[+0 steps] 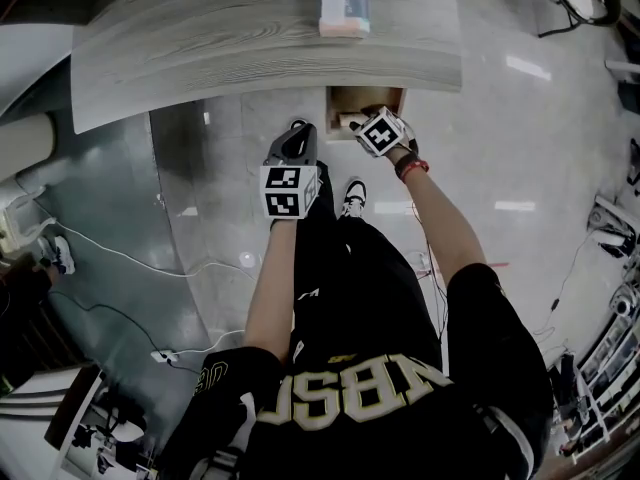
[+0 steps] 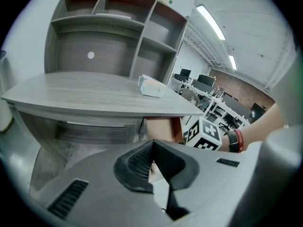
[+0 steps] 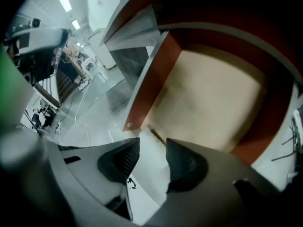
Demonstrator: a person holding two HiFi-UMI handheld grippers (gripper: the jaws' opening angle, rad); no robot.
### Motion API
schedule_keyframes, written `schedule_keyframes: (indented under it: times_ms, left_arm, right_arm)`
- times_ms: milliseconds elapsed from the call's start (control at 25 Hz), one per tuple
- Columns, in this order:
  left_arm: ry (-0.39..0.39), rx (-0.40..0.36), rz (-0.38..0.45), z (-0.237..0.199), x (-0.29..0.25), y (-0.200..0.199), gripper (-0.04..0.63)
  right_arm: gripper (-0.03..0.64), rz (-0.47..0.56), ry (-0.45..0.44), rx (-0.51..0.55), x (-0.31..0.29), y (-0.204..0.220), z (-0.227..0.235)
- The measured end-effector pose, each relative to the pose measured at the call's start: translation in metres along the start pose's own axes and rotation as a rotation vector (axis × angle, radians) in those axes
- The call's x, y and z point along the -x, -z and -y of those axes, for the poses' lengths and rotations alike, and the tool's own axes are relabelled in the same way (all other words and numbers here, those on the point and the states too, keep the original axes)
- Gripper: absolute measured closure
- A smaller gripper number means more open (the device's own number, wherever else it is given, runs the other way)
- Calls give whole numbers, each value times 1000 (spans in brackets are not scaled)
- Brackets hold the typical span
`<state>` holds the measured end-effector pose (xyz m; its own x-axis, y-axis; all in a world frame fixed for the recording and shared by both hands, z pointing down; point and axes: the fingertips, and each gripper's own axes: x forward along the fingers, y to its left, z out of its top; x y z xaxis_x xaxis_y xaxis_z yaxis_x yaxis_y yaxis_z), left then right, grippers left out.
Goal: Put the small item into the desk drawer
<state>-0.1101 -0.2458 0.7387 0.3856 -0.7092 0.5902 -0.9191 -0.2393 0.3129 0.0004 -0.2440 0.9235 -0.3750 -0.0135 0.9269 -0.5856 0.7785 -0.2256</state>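
Note:
The desk drawer (image 1: 366,99) stands pulled out under the grey desk (image 1: 250,38); its pale floor (image 3: 208,103) and red-brown walls fill the right gripper view. My right gripper (image 1: 358,123) hangs over the drawer's front. In its own view the right gripper (image 3: 151,152) holds its jaws apart, with a small white item (image 3: 144,178) lying between the pads and not squeezed. My left gripper (image 1: 297,136) is held left of the drawer, below the desk's edge. The left gripper (image 2: 151,148) has its pads meeting at the tips with nothing between them.
A tissue packet (image 1: 344,5) lies on the desk top near its right end. A shelf unit (image 2: 113,32) rises behind the desk. The person's legs and a shoe (image 1: 353,196) are below the drawer. Cables (image 1: 110,258) trail over the floor at left.

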Motion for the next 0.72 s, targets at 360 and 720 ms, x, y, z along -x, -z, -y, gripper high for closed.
schedule_keyframes:
  times_ms: [360,720]
  left_arm:
    - [-1,-45,34,24,27,-26,583]
    - [29,-90,151,63,63,-93,583]
  right_arm:
    - [442,249,78,-106,102,-17,-10]
    - [463,506,241,-244,246,-31,1]
